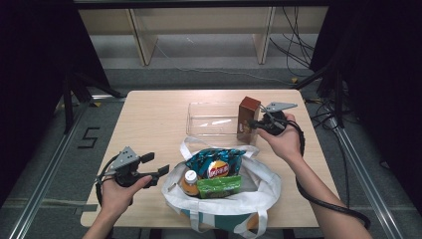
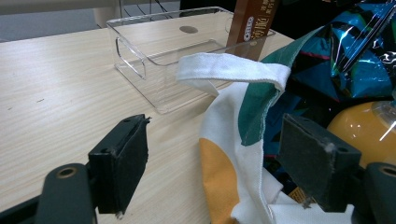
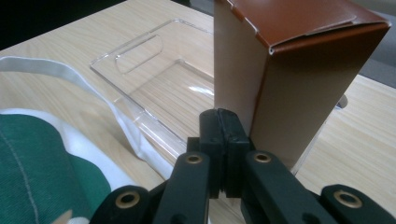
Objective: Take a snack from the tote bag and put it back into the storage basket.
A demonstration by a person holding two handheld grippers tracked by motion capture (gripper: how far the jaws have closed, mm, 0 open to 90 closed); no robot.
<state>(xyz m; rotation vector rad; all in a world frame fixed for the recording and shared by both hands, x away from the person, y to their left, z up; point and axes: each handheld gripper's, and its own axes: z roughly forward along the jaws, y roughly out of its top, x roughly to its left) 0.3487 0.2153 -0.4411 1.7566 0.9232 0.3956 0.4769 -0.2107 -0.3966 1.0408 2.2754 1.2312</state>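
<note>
A brown carton [image 1: 248,119] stands upright at the right end of a clear plastic tray [image 1: 211,119]. My right gripper [image 1: 256,124] sits just beside it. In the right gripper view its jaws [image 3: 219,116] are pressed together with nothing between them, right against the carton's [image 3: 289,84] lower corner. A white, green and orange cloth bag [image 1: 259,189] lies at the table's front, holding a teal chip packet [image 1: 214,162], an orange bottle [image 1: 189,181] and a green packet [image 1: 219,185]. My left gripper [image 1: 158,167] is open beside the bag's left edge [image 2: 224,140], gripping nothing.
The bag's white handle [image 2: 233,70] drapes toward the tray's near wall [image 2: 140,60]. Bare wooden tabletop [image 1: 149,124] spreads left of the tray. A shelf frame and loose cables stand on the floor beyond the table's far edge.
</note>
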